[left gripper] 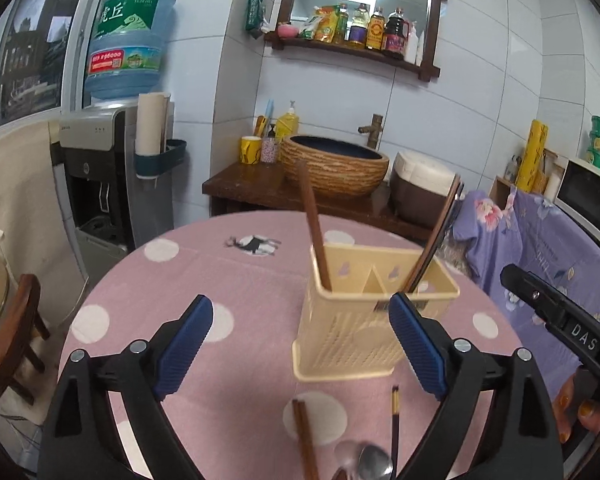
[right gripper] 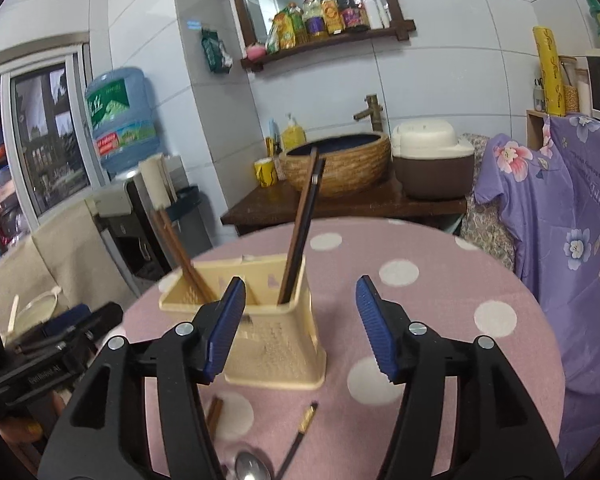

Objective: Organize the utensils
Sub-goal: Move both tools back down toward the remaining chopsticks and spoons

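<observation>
Spoon below slotted cream holder

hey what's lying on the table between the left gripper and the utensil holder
In the left wrist view, only bare pink tablecloth separates the open left gripper from the holder; the loose chopsticks and spoon lie nearer the camera.

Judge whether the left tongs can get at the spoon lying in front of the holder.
Probably yes: the left tongs stand open and empty, and the spoon lies uncovered just below them on the tablecloth, beside loose chopsticks.
</observation>
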A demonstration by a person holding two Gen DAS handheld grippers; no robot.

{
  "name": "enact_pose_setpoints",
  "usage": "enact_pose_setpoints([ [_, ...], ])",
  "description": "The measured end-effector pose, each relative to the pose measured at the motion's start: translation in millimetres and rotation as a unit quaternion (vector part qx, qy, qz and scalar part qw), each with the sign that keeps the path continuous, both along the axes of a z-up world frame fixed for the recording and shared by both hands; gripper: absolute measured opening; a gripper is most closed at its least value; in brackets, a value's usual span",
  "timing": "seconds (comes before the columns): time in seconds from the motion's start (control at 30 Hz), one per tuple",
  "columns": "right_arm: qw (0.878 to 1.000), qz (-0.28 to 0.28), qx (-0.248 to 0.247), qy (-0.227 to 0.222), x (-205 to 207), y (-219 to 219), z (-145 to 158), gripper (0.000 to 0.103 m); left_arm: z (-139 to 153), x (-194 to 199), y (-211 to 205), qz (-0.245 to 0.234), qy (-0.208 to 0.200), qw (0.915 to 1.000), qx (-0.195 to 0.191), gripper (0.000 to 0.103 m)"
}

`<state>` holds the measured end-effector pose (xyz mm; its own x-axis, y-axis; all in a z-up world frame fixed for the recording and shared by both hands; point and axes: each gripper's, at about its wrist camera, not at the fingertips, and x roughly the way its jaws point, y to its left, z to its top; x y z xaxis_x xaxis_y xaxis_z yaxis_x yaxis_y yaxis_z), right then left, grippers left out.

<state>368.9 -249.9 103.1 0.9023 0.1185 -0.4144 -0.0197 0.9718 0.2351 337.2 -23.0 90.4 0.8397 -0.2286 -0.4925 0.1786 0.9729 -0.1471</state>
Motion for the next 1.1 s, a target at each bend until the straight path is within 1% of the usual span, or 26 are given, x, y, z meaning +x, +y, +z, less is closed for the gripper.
enact_pose_setpoints([
  [0.07,1.000,0.009,-0.006,0.016,-6.0,3.7,-12.7,0.058,-8.4,-3.6,4.6,-0.009,0.016,0.9998,0.006,0.089],
  [0.13,0.999,0.016,-0.012,0.031,-11.3,8.6,-25.0,0.058,-16.2,-9.5,8.1,0.003,0.018,0.9996,0.019,0.089],
  [0.2,0.998,0.024,-0.017,0.047,-15.8,13.2,-37.2,0.058,-24.3,-13.0,9.7,0.003,0.025,0.9992,0.031,0.089],
  [0.23,0.998,0.026,-0.019,0.054,-17.4,15.3,-43.2,0.058,-30.7,-13.4,10.5,0.000,0.034,0.9989,0.032,0.088],
  [0.3,0.997,0.026,-0.024,0.069,-19.6,18.0,-55.4,0.058,-44.2,-13.5,11.7,-0.003,0.055,0.9979,0.034,0.083],
  [0.37,0.996,0.021,-0.025,0.084,-20.1,18.6,-66.3,0.058,-60.7,-9.5,11.5,-0.007,0.083,0.9957,0.040,0.069],
  [0.4,0.995,0.019,-0.023,0.092,-20.7,18.5,-72.5,0.058,-67.4,-8.3,11.4,-0.008,0.095,0.9946,0.041,0.065],
  [0.43,0.995,0.019,-0.020,0.097,-21.6,17.8,-77.9,0.058,-75.9,-6.2,11.0,-0.010,0.110,0.9930,0.041,0.057],
  [0.47,0.994,0.019,-0.017,0.102,-21.9,17.8,-81.7,0.058,-82.9,-6.0,10.1,-0.014,0.122,0.9916,0.041,0.052],
  [0.5,0.994,0.019,-0.016,0.105,-22.4,17.9,-85.3,0.058,-89.4,-5.9,8.5,-0.019,0.132,0.9902,0.042,0.051],
  [0.57,0.994,0.019,-0.020,0.110,-24.3,19.4,-91.9,0.058,-101.5,-4.4,4.2,-0.029,0.152,0.9868,0.047,0.043],
  [0.67,0.993,0.020,-0.015,0.119,-24.8,19.0,-99.6,0.058,-113.7,-4.0,0.8,-0.040,0.176,0.9826,0.044,0.036],
  [0.8,0.991,0.018,-0.010,0.132,-26.1,18.1,-110.3,0.058,-123.1,-7.5,-5.3,-0.050,0.187,0.9794,0.058,0.033],
  [0.9,0.990,0.018,-0.004,0.137,-25.9,17.4,-113.1,0.058,-128.5,-9.1,-10.8,-0.053,0.192,0.9775,0.069,0.031],
  [1.0,0.990,0.019,-0.003,0.137,-26.7,18.2,-113.3,0.058,-129.2,-9.7,-11.4,-0.049,0.189,0.9777,0.076,0.028],
  [1.1,0.990,0.021,-0.007,0.136,-27.8,18.9,-113.3,0.058,-131.2,-9.4,-9.7,-0.049,0.195,0.9767,0.075,0.027],
])
